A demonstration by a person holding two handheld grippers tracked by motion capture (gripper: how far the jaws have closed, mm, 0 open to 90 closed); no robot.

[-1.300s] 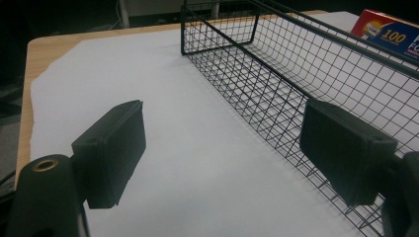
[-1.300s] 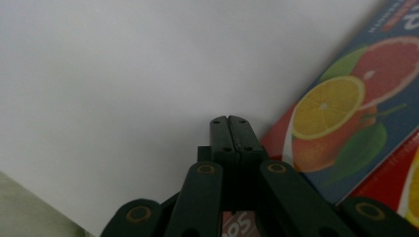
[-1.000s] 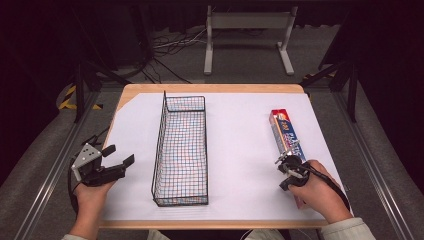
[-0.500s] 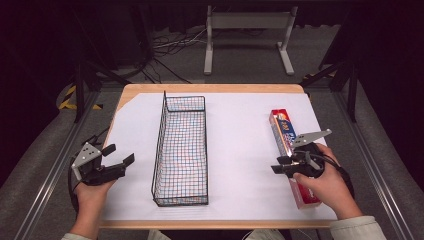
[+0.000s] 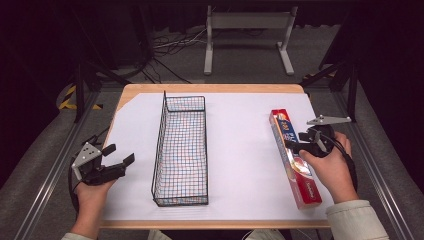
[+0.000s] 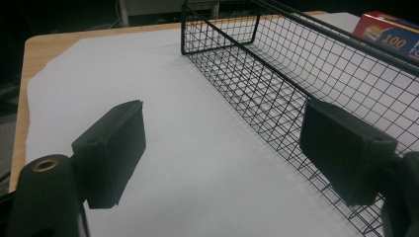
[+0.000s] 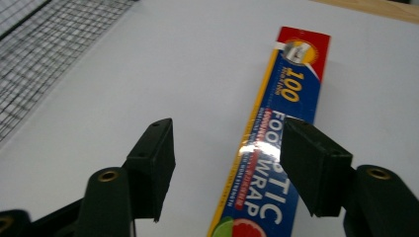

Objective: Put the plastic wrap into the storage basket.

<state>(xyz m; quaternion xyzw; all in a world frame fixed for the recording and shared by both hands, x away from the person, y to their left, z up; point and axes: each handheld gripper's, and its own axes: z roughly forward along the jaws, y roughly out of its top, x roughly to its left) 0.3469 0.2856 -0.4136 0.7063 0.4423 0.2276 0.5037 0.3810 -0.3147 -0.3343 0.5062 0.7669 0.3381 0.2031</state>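
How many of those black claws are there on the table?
2. The left claw hovers open at the table's left edge beside the wire basket; the right claw is open over the plastic wrap box.

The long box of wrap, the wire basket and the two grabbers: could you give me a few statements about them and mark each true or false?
1. The box of plastic wrap lies inside the wire basket. False: it lies on the white table cover, to the right of the basket.
2. The right gripper is open above the box. True.
3. The left gripper grips the basket's rim. False: it is open, beside the basket.
4. The basket holds nothing. True.
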